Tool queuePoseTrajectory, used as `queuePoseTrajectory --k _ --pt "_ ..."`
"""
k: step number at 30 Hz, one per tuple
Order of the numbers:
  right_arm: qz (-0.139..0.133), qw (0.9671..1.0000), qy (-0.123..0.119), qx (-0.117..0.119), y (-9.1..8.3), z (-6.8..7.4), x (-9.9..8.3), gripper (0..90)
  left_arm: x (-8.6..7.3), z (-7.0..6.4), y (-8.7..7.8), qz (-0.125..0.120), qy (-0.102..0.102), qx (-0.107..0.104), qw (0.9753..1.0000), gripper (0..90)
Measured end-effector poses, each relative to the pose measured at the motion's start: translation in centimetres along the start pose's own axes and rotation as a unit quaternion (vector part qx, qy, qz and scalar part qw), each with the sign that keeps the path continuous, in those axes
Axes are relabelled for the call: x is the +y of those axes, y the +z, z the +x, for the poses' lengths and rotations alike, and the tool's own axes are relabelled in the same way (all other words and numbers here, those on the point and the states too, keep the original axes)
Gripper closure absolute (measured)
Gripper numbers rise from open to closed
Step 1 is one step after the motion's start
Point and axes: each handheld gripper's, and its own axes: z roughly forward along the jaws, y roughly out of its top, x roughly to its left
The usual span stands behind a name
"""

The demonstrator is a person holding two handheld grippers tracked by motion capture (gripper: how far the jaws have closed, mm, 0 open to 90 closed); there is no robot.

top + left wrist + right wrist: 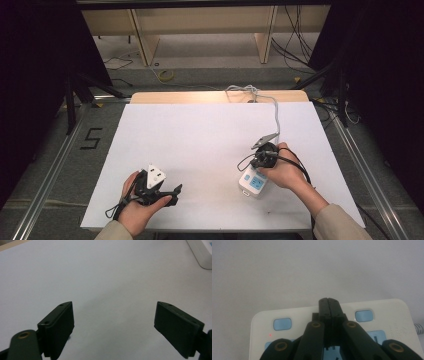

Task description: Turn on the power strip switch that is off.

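Power strip [253, 183] sat near the front edge of the desk [200, 135], right of centre, its grey cord [275, 112] running off toward the back edge. White plastic body w/ pale blue buttons [282, 323] and blue socket faces; a tiny red light [270, 335] glowed at one corner.

Handling, as I judged it: rigid shell, light-ish, smooth and prob. slippery on the white desk sheet, so a hard poke could've skated it sideways. Not fragile, but the buttons were small and wanted a straight, centred press. If it needed lifting, best grip would've been across the long sides of the body, not the cord, which was limp and would just drag.

Right gripper [328, 301] was over the strip, jaws pressed flat together w/ nothing between them, tips pointing down at the top face between the two blue buttons. Contact or a hair above it? Couldn't tell from the right gripper view. In the high view the right hand [285, 170] covered most of the strip's far end.

Left gripper [113, 315] was spread wide, empty, hovering over bare desk near the front-left corner. The strip's white edge [200, 252] sat well apart from it, off at the top right of the left gripper view. Left hand [142, 200] rested low by the front edge.
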Motion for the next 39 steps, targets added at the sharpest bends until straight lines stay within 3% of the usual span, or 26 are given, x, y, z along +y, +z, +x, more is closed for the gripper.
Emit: queuePoseTrajectory --k 39 --pt "0.028 0.9996 0.002 0.002 0.11 -0.02 0.6 90.0 0.06 -0.21 0.1 0.002 0.002 -0.002 1.0 15.9"
